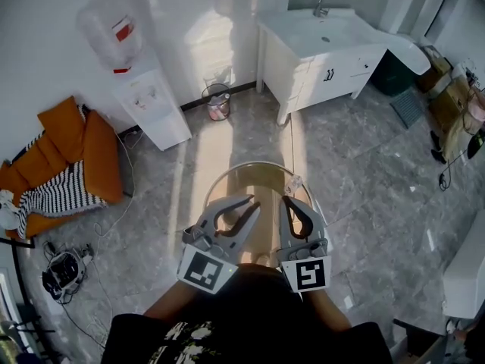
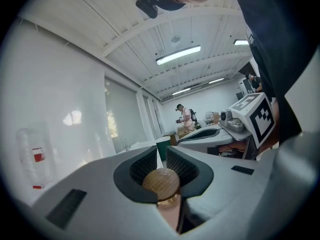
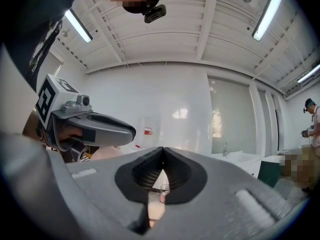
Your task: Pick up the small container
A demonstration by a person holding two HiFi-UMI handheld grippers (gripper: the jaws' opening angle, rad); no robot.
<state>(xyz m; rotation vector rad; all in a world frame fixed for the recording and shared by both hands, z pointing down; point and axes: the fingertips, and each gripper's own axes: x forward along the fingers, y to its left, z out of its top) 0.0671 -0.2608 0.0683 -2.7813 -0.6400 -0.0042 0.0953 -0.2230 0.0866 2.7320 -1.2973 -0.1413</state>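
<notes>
The small container (image 2: 161,182) shows its round brown lid, with a clear neck under it, in the left gripper view. It sits in the hollow between the jaws of my left gripper (image 2: 161,153), which is shut on it. In the head view the left gripper (image 1: 254,203) hangs over a round glass table (image 1: 261,165), and I cannot make out the container there. My right gripper (image 1: 289,200) is beside it, close on the right. Its jaws meet at the tips, and the right gripper (image 3: 162,151) holds nothing. A small clear object (image 1: 294,180) stands on the table just beyond it.
A water dispenser (image 1: 151,101) and a wire bin (image 1: 218,102) stand by the far wall. A white vanity with a sink (image 1: 326,44) is at the back right. Orange cushions (image 1: 76,150) and floor cables (image 1: 64,271) lie at the left. A person (image 2: 186,116) stands far off.
</notes>
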